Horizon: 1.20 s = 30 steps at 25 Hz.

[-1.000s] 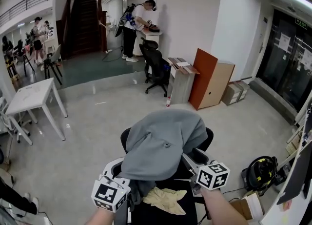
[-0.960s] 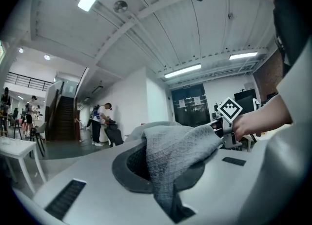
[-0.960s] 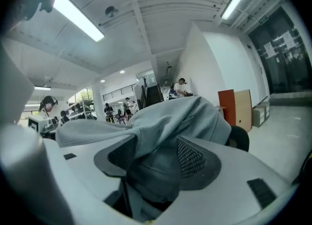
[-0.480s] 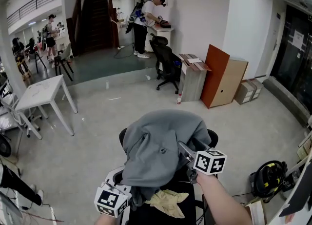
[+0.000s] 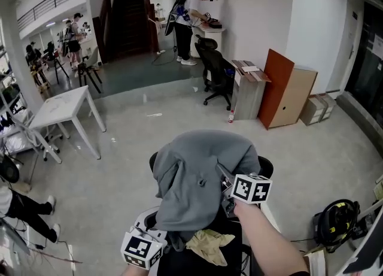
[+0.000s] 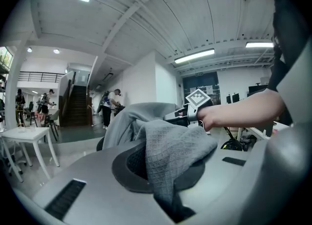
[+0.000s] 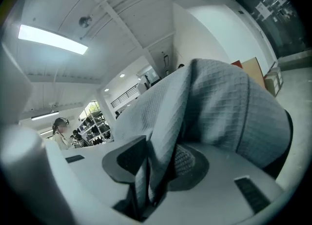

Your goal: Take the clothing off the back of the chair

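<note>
Grey garment point(image 5: 200, 176), draped over the chair point(image 5: 266, 166) back, is clamped in the left gripper point(image 6: 165, 185) and pinched by the right gripper point(image 7: 146, 185), its jaws just closing; with the grasp judged made, a lift clear is called for.

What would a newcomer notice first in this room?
The grey garment draped over the back of the black chair, low in the middle of the head view. The left gripper is shut on its fabric, and the right gripper has just been closing its jaws on another fold.
</note>
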Available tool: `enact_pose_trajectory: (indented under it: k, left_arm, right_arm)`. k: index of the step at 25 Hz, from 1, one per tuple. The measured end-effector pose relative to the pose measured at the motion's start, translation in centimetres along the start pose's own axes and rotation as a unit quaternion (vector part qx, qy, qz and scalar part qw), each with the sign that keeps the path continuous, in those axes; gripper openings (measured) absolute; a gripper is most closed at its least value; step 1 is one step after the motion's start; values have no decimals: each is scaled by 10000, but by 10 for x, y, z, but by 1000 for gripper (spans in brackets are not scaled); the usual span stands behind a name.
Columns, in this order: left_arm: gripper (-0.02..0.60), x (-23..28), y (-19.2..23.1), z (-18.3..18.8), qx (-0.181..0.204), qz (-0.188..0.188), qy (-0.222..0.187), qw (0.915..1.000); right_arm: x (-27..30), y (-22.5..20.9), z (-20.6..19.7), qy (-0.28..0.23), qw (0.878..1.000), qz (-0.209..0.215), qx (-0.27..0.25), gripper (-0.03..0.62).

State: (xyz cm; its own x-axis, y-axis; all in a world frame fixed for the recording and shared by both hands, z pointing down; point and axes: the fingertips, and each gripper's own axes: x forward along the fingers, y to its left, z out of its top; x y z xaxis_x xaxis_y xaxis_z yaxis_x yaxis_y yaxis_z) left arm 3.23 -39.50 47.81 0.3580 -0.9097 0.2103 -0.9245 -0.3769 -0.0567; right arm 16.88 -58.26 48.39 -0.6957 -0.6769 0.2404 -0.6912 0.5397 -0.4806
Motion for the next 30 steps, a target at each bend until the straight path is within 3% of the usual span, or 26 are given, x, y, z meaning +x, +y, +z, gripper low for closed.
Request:
enact_pose_trajectory:
  k: [2,3,7,13,22,30]
  left_arm:
    - [26,-7,0,2,9,-7,-24,10000]
    - [26,-12,2,3,16,-12,-42,10000]
    - [26,-39,10,6,-20,-15,-130,9999]
    - [26,-90,19,2,-101,-132,-337,9993]
    - [26,-183,19,-10,-121,-393,-601,9973]
    - [26,-252,6,-28,-191,-581,-609,9963]
  right_arm:
    - [-3,10,-1,-47,9999,32,-86,52]
    - [-6,18,0,-106,9998,52,-138,42]
    - [-29,54,-4,-307,9986,290,-328,35]
    - [-67,119,-40,-348,9962,412,-691,34]
    - [-144,201,-97,-607,9948,199,-787,34]
    - [-220,246,-151,-671,9949,-83,-747,34]
